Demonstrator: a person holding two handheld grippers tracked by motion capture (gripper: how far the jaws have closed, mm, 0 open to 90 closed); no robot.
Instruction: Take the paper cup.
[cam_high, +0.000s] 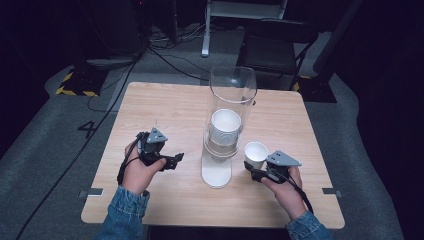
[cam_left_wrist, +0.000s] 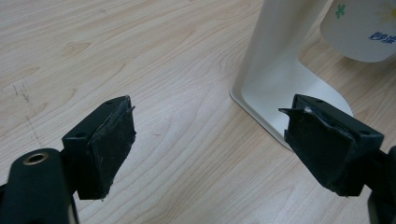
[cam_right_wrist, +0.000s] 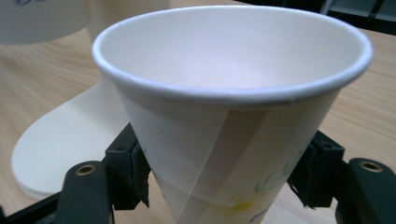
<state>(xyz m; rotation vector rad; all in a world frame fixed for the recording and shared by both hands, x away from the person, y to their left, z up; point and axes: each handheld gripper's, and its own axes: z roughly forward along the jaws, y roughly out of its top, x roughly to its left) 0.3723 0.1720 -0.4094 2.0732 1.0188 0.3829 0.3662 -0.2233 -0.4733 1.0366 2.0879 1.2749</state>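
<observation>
We see a light wooden table (cam_high: 165, 110) on grey carpet (cam_high: 45, 150) in a dark room. Our right gripper (cam_high: 256, 170) clasps a paper cup (cam_high: 255, 154) beside the clear cup dispenser (cam_high: 225, 125); our left gripper (cam_high: 176, 159) hangs wide apart.

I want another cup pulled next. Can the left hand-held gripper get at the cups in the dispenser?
Probably yes: the left hand-held gripper is open and empty, with bare table between it and the cup dispenser, whose lowest cup hangs exposed.

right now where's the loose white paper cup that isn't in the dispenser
In the high view the white paper cup sits clamped upright in the right gripper, just right of the clear tube cup dispenser, near the table's middle.
</observation>
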